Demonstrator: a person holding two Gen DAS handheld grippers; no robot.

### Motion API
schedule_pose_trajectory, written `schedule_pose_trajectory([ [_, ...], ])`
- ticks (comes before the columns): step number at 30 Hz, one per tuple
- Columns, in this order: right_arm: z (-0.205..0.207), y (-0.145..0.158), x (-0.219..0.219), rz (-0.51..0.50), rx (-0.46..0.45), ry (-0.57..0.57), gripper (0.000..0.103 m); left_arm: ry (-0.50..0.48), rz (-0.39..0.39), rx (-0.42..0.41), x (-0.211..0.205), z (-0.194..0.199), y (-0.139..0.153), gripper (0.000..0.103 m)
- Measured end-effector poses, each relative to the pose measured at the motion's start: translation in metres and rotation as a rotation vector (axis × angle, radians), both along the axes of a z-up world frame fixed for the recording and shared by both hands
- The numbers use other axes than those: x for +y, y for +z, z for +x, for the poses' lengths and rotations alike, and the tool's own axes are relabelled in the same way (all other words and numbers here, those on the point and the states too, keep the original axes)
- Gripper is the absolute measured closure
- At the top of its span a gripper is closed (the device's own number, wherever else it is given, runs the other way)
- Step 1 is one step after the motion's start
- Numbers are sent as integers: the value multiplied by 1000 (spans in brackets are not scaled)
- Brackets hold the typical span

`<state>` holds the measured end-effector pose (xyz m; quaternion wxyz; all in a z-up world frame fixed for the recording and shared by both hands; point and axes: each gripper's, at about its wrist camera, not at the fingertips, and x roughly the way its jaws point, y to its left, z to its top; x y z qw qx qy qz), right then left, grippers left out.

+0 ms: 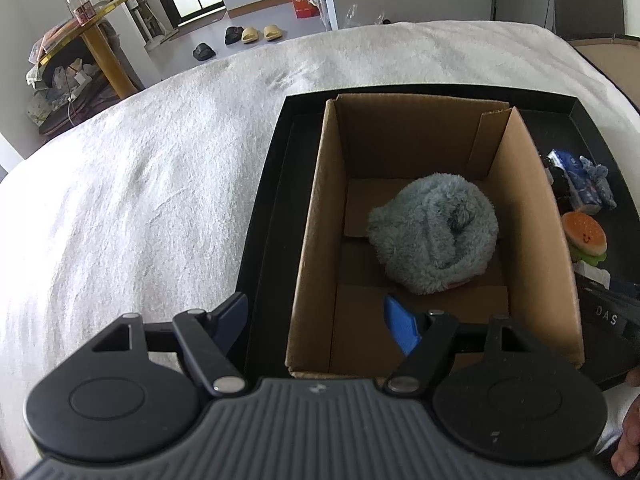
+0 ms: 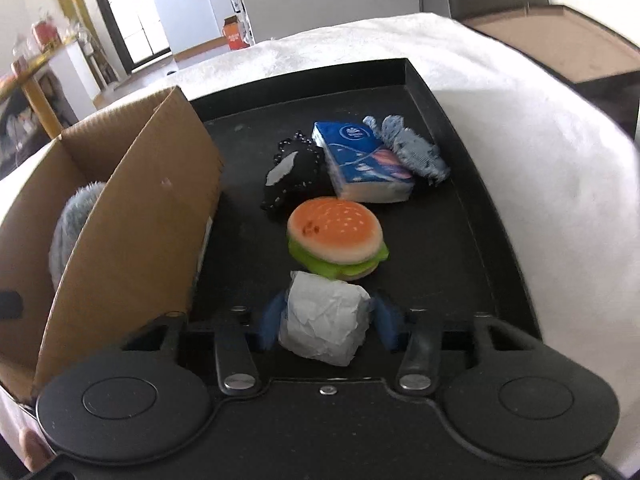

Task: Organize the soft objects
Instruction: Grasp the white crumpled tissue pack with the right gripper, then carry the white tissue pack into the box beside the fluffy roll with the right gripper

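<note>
A cardboard box (image 1: 316, 216) stands on a black tray (image 1: 264, 208) and holds a fluffy grey-blue bundle (image 1: 434, 232). My left gripper (image 1: 316, 324) is open and empty, its fingers astride the box's near left wall. My right gripper (image 2: 330, 320) is shut on a white crumpled paper-wrapped lump (image 2: 324, 318) just above the tray (image 2: 460, 220). Ahead of it lie a toy burger (image 2: 336, 242), a black knitted piece (image 2: 292, 178), a blue tissue pack (image 2: 362, 160) and a grey-blue cloth scrap (image 2: 412, 148). The box (image 2: 132, 216) stands to the left.
The tray rests on a white fuzzy cover (image 1: 140, 184). A brown box (image 2: 560, 40) lies beyond the far right edge. A yellow-legged cluttered table (image 1: 92, 48) and slippers (image 1: 252, 34) are on the floor behind. The toy burger (image 1: 585, 236) sits right of the box.
</note>
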<state>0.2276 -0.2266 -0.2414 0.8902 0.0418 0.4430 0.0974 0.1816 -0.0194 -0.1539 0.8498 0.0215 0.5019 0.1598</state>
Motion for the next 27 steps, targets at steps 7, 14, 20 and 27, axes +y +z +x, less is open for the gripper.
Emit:
schedule_pose_trajectory([
  [7,-11,10,-14,35,8,-28,57,18,-50,-15,9,-7,4,29],
  [14,-17,30,-16,29,-31,-24,57,41,-99,-51,19,-15,12,29],
  [20,-23,52,-12,22,-68,-18,57,20,-94,-89,19,-23,16,29],
  [27,-30,74,-3,5,-110,-5,57,25,-128,-126,26,-31,19,29],
])
